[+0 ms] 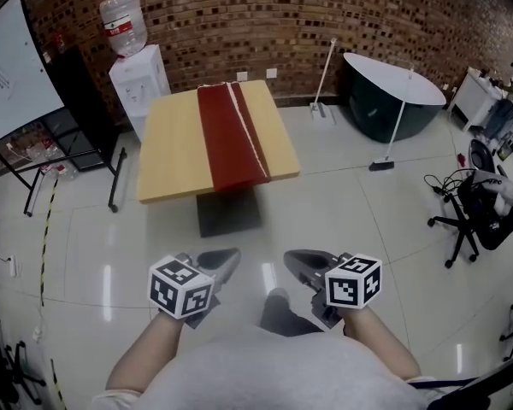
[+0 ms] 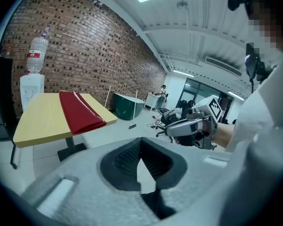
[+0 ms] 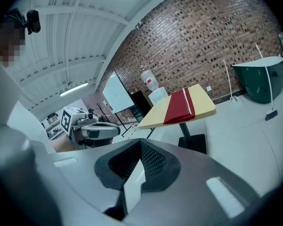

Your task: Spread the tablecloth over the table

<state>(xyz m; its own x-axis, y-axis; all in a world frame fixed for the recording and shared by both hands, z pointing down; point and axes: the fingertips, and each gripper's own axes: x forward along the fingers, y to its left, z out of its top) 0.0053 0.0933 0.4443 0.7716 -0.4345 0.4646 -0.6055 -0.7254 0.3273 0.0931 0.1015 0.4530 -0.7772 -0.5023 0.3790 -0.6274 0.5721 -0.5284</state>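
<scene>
Nearest, well short of the table (image 1: 175, 148), the left gripper (image 1: 223, 260) and right gripper (image 1: 298, 261) are held side by side, each with its jaws pressed together on nothing. Ahead, the red tablecloth (image 1: 231, 135) lies folded in a long strip down the table's middle, with bare wood on either side. Behind the table stands a water dispenser (image 1: 141, 79). I'd call this the approach, with no grasp made yet. Next both grippers must reach the table, open, and take the cloth's folded edges.
</scene>
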